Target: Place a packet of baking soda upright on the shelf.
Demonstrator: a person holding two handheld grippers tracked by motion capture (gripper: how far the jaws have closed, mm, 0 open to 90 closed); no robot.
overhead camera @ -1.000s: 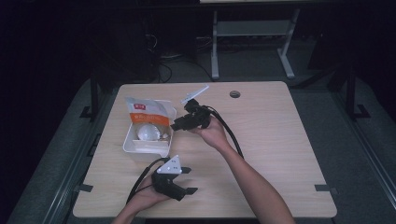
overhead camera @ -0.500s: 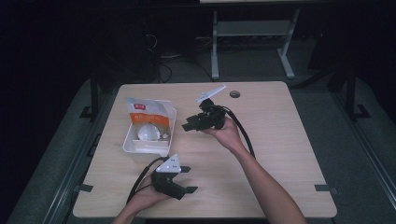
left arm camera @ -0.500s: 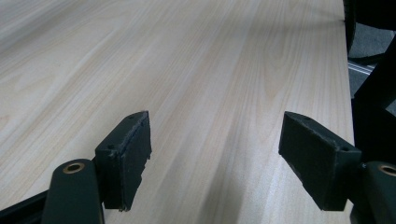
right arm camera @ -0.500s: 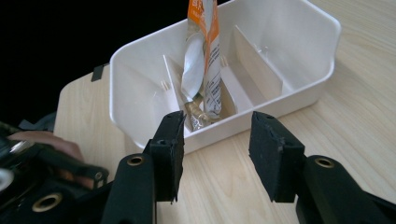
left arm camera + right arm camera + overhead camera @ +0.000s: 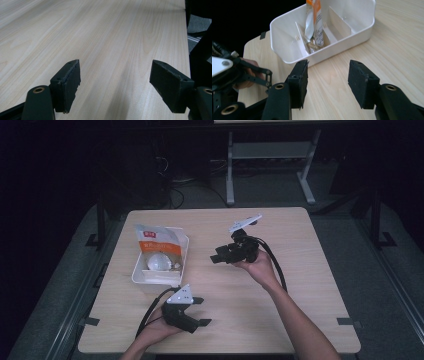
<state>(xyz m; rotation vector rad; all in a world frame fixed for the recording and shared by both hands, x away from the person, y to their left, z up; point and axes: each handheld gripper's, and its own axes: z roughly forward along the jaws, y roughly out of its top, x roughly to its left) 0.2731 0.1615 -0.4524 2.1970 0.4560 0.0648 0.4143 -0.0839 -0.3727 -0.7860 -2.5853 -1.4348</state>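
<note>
Pale wood grain is running across the counter [image 5: 300, 270], and both grippers are sitting empty. The left gripper [image 5: 196, 311] is resting low at the near edge of the counter, near left of centre, with its grey three-cornered plate on top and its cable trailing back toward the person. In the left gripper view its fingers [image 5: 66, 85] are standing wide apart with nothing but bare wood between them. The right gripper [image 5: 219, 255] is hovering above the middle of the counter, held in the person's right hand [image 5: 257, 265], pointing left toward the white divided bin [image 5: 159, 278]. Its fingers [image 5: 300, 81] are spread open too, gripping nothing. That bin is sitting on the left part of the counter, well apart from both grippers. An orange-and-white packet [image 5: 156, 239] is standing in it at the far end, leaning over the rim, and a round white object [image 5: 160, 263] is lying in the middle compartment.
</note>
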